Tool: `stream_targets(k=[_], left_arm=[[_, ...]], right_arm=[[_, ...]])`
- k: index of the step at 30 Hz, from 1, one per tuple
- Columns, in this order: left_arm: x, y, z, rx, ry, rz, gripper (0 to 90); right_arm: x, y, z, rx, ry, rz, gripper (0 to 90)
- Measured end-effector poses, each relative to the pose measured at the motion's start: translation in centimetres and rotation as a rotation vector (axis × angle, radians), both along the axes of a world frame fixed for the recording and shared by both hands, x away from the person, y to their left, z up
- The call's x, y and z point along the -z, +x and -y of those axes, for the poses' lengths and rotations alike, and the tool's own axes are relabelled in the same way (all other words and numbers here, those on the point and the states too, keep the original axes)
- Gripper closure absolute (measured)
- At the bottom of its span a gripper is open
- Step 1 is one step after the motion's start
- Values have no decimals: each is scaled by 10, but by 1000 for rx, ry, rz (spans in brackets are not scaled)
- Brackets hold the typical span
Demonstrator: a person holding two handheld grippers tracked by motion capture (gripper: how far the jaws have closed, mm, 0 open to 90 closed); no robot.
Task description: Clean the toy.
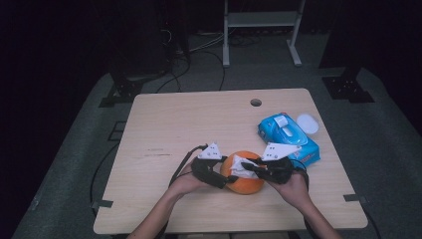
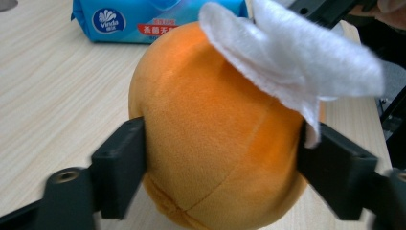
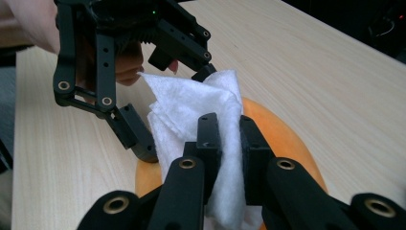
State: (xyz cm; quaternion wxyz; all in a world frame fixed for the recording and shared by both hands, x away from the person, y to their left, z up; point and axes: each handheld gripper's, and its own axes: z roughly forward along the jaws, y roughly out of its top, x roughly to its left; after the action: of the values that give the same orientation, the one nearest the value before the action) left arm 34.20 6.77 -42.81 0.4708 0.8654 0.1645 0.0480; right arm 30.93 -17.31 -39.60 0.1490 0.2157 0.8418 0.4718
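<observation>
high view: the bench (image 1: pixel 164 124) sits in a dark room, with your orange ball (image 1: pixel 245 185) between both tongs. left view: your left tongs (image 2: pixel 222 158) squeeze the ball's sides. right view: your right tongs (image 3: pixel 231 139) pinch the white wipe (image 3: pixel 191 103) on top of the ball.

A round orange plush ball (image 1: pixel 243 180) sits on the table's near edge; a crumpled white wipe (image 1: pixel 242 166) drapes over its top.
</observation>
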Motion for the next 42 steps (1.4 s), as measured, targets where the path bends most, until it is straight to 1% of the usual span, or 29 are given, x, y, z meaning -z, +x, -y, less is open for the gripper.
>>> stream_targets(k=[1, 3, 4, 5, 6, 7, 8, 9, 12, 13, 15, 16, 17, 18, 19, 20, 21, 22, 23, 25, 27, 29, 30, 31, 32, 34, 36, 39, 42], left_arm=[[-2, -2, 1, 1, 5, 21, 253], [-7, -6, 4, 14, 23, 64, 272], [-9, -10, 7, 21, 31, 89, 277], [-12, -15, 11, 36, 41, 128, 278], [-14, -19, 14, 47, 53, 152, 280], [-16, -22, 16, 64, 71, 171, 281], [-17, -23, 17, 67, 81, 184, 281], [-16, -24, 17, 67, 83, 189, 282], [-13, -22, 15, 72, 73, 173, 282], [-12, -21, 14, 73, 69, 167, 282], [-10, -19, 13, 66, 49, 143, 260], [-9, -17, 13, 58, 31, 127, 221], [-8, -14, 13, 37, 24, 93, 168], [-7, -11, 14, 14, 27, 67, 100], [-5, -10, 14, 9, 14, 51, 66], [-4, -9, 14, 14, 2, 34, 67], [-3, -9, 14, 23, -11, 17, 88], [-4, -10, 13, 38, -15, 14, 142], [-5, -11, 14, 38, -14, 20, 195], [-9, -15, 14, 54, 12, 56, 254], [-12, -19, 16, 69, 28, 93, 275], [-13, -23, 19, 83, 46, 124, 282], [-14, -25, 20, 90, 62, 136, 286], [-13, -25, 20, 88, 67, 136, 289], [-12, -24, 19, 87, 65, 134, 291], [-10, -23, 16, 89, 64, 123, 295], [-7, -22, 15, 91, 74, 117, 296], [-4, -19, 12, 94, 74, 104, 294], [-3, -18, 11, 106, 70, 86, 275]], right_arm=[[-3, -2, -2, -1, -18, 17, 811], [-9, -8, -9, -3, -57, 60, 811], [-11, -10, -12, -6, -67, 70, 811], [-14, -11, -17, -20, -71, 78, 811], [-17, -13, -22, -37, -78, 90, 811], [-19, -13, -26, -46, -85, 99, 811], [-20, -13, -28, -48, -89, 98, 811], [-21, -11, -28, -47, -91, 97, 812], [-21, -5, -20, -27, -81, 72, 811], [-19, -3, -14, -9, -77, 62, 812], [-16, 0, -4, 10, -58, 40, 812], [-14, 1, 1, 16, -44, 28, 812], [-12, 0, 4, 19, -38, 22, 812], [-10, -1, 7, 25, -32, 16, 812], [-9, -1, 9, 25, -18, 7, 812], [-9, -2, 11, 25, -8, 2, 812], [-9, -3, 12, 24, -10, 11, 812], [-10, -4, 12, 24, -11, 12, 812], [-11, -5, 11, 25, -16, 17, 812], [-14, -7, 8, 18, -24, 26, 811], [-18, -11, 1, -2, -29, 32, 812], [-20, -13, -10, -35, -39, 39, 811], [-20, -14, -14, -42, -49, 42, 811], [-21, -13, -19, -48, -70, 50, 811], [-21, -12, -20, -47, -76, 47, 812], [-21, -7, -17, -35, -69, 35, 812], [-20, -3, -9, 2, -68, 32, 812], [-16, 2, 10, 41, -38, 5, 811], [-11, 2, 23, 64, -14, -13, 811]])
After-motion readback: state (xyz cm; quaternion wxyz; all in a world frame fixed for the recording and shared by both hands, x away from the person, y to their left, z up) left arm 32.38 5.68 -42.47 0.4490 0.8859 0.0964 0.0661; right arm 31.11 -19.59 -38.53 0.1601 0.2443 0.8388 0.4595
